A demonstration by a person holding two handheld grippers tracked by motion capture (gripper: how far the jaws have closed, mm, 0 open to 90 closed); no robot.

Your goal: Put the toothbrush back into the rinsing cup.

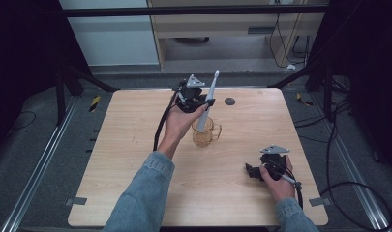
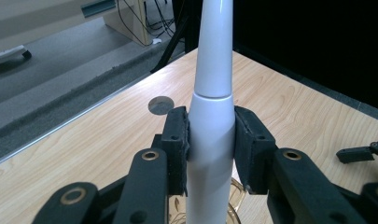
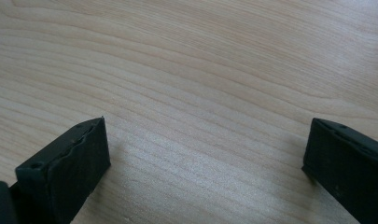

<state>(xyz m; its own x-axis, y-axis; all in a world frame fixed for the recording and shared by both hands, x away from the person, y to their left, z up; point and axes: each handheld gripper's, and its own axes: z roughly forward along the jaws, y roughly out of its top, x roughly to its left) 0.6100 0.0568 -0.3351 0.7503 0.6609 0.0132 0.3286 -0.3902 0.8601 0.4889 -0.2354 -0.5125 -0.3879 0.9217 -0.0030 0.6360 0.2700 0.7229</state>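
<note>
1. White and slim, an electric toothbrush [image 1: 209, 99] is standing tilted just above the middle of the high view, its lower end dipping into an amber glass mug [image 1: 204, 133] and its tip leaning toward the upper right of the frame.
2. Both pads of the left gripper [image 1: 197, 100] are pinching the toothbrush partway up its handle; in the left gripper view the pads [image 2: 178, 144] are pressing on either side of the white body [image 2: 212, 126], with the mug's rim [image 2: 236, 196] showing at the bottom edge.
3. That mug is sitting on the wooden table [image 1: 135, 159] near the centre of the high view, its handle pointing to the right of the frame.
4. Down in the lower right of the high view, the right gripper [image 1: 254, 171] is resting in the person's hand low over the table, well apart from the mug.
5. In the right gripper view its jaws are standing spread wide, one pad [image 3: 79, 158] at the lower left and the other at the lower right, with bare wood grain [image 3: 200, 116] between them.
6. A small dark round disc [image 1: 229, 101] is lying on the tabletop just right of the toothbrush.
</note>
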